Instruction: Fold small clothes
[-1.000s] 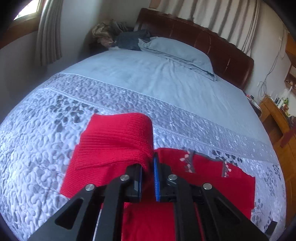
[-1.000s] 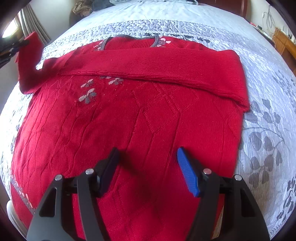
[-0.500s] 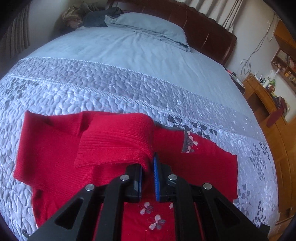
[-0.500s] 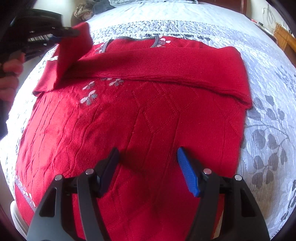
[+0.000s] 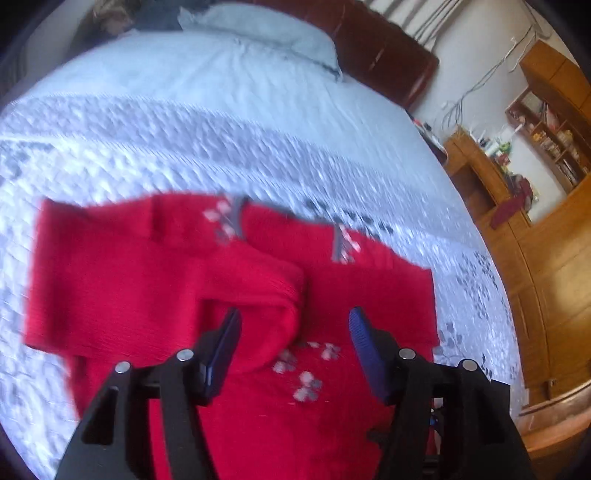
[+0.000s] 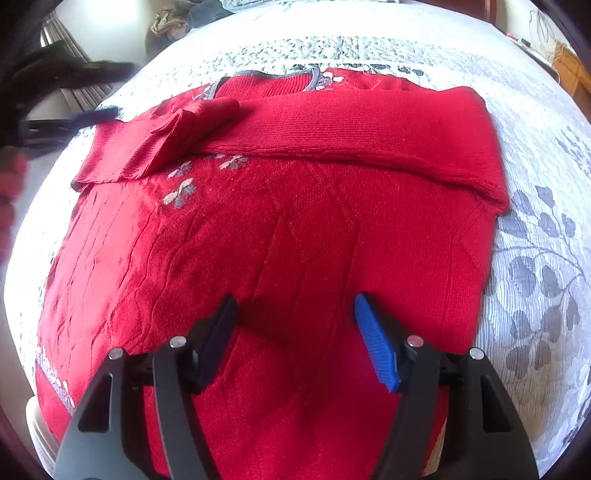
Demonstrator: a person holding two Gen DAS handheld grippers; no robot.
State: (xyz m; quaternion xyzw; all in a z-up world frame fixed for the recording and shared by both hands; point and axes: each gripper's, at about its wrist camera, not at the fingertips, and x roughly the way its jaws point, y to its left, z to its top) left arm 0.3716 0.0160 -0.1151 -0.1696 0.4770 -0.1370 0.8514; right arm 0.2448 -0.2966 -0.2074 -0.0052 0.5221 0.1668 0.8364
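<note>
A red knit sweater [image 6: 295, 229] with grey flower motifs lies flat on the bed, neck away from me. Its right sleeve [image 6: 369, 125] is folded across the chest. Its left sleeve [image 5: 155, 280] now lies folded over the chest too, its cuff [image 6: 207, 114] near the collar. My left gripper [image 5: 293, 332] is open and empty just above that sleeve; it also shows in the right wrist view [image 6: 92, 110] at the far left. My right gripper [image 6: 295, 325] is open and empty above the sweater's lower body.
The bed has a grey-white quilted cover [image 6: 535, 258] and a pale blue sheet with a pillow [image 5: 266, 33] by the dark headboard. Wooden cabinets and shelves [image 5: 535, 184] stand to the right. Clothes are piled at the far left corner [image 6: 170, 22].
My left gripper carried the left sleeve over the chest, opened and let it go; the sleeve now lies on the sweater. My right gripper has stayed in place, open.
</note>
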